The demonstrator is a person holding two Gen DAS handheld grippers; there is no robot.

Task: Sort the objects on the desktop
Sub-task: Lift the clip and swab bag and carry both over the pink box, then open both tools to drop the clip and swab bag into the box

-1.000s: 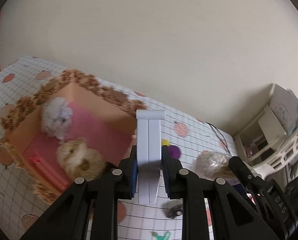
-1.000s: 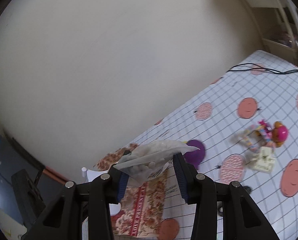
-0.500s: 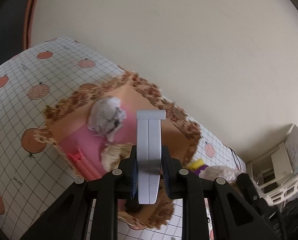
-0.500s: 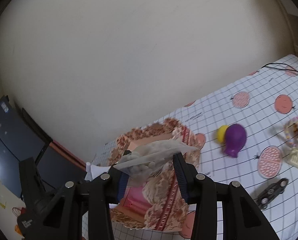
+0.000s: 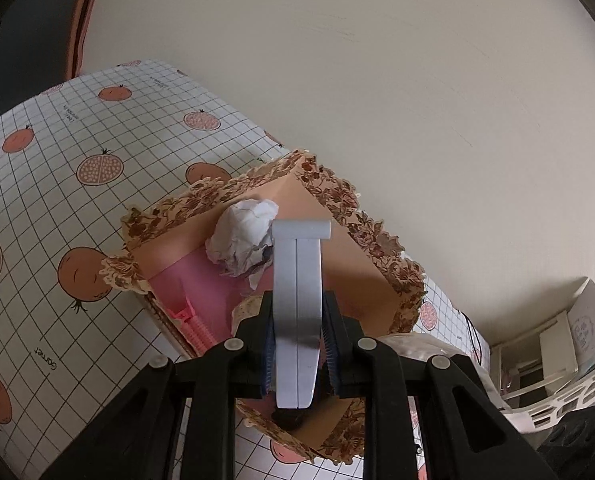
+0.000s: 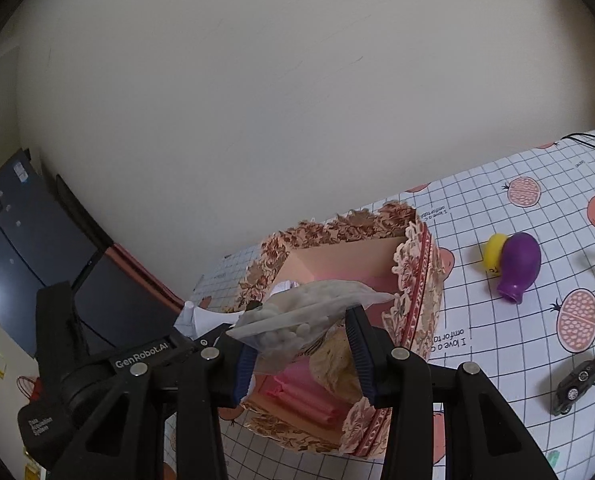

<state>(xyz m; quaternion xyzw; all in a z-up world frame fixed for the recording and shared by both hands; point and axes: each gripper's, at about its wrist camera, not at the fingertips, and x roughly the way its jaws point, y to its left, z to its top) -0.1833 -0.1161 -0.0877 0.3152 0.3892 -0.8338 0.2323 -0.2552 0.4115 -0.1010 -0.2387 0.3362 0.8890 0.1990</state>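
Holding crumpled paper [image 5: 243,242], floral box [image 5: 329,196] sits open.

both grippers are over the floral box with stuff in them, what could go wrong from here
The left gripper and right gripper crowd the same floral box, so they might collide. The thin plastic bag is pinched only at one edge and could slip. The white holder may land on the crumpled paper.

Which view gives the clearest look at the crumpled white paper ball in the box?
The left wrist view: the paper ball sits almost fully exposed against the floral box wall. In the right wrist view the bag of white beads mostly hides it.
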